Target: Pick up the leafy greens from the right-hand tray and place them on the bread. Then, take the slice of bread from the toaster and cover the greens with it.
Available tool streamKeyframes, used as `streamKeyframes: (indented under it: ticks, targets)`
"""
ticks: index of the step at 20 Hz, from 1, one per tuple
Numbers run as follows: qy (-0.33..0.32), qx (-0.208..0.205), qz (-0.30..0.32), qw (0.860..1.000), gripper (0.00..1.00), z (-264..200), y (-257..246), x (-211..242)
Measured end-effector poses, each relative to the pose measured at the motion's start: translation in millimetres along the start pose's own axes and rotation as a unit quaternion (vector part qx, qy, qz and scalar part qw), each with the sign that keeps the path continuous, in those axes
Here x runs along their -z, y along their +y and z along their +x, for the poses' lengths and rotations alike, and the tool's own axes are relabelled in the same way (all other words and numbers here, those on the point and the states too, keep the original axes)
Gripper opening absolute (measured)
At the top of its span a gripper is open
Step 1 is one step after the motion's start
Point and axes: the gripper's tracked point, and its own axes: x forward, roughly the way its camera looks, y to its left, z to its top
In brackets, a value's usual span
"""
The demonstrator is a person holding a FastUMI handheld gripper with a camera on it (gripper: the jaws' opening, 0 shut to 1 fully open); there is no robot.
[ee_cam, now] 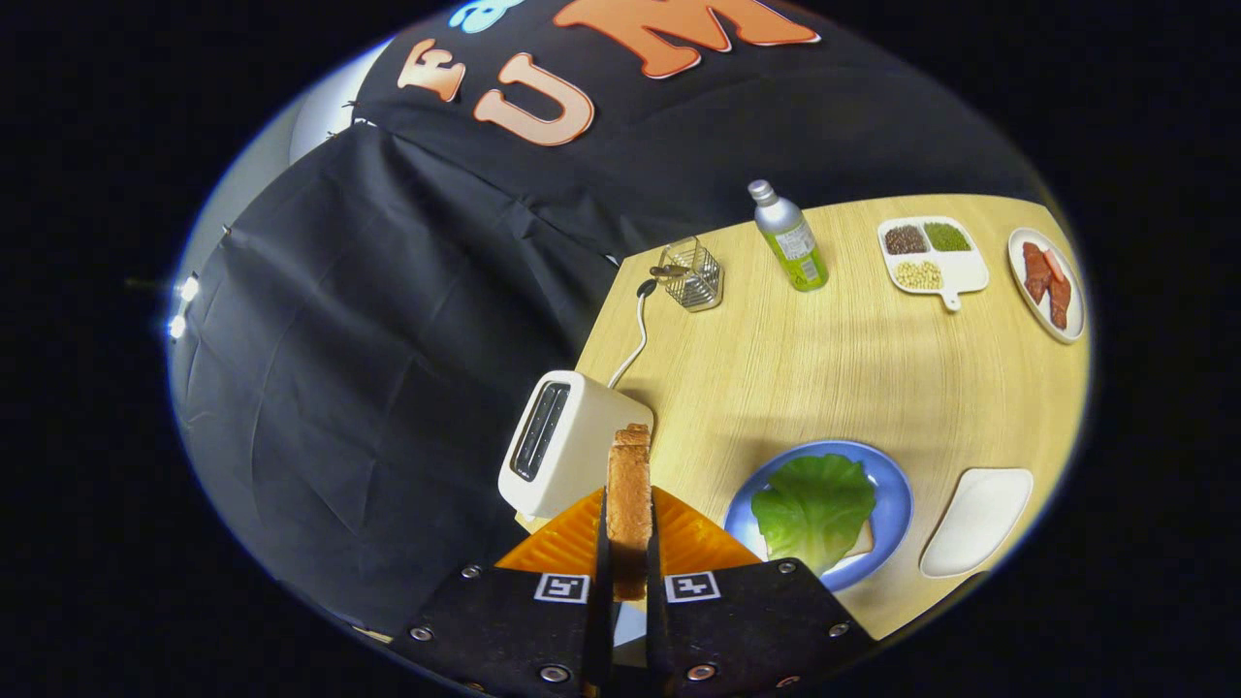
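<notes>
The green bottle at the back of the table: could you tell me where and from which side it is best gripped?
Grip the green bottle across its labelled body, below the narrow silver neck, coming level from the open tabletop in front. It stands upright and apart from the wire basket. The tongs are shut on the toast slice.

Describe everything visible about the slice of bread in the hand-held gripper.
The bread slice is toasted golden-brown with a darker crust along its top. It stands upright, edge-on, clamped between the two fingers of the hand-held gripper, lifted clear of the white toaster just behind it. Only the fingers touch it.
</notes>
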Motion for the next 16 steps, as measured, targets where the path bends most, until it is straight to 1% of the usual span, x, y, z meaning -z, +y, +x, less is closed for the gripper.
streamKeyframes:
  ticks: [4,6,9,12,14,16]
  targets:
    - [0.018,0.015,0.031,0.999,0.14,32.4,-33.0,16.1]
    - [0.023,0.014,0.051,0.998,0.14,44.6,-47.3,19.1]
    - [0.037,0.021,0.071,0.997,0.14,51.1,-76.8,40.2]
    - [0.048,0.032,0.080,0.995,0.14,59.2,-101.4,49.5]
    - [0.053,0.048,0.082,0.994,0.14,65.5,-119.2,55.7]
    - [0.064,0.078,0.082,0.992,0.14,67.6,-141.4,64.5]
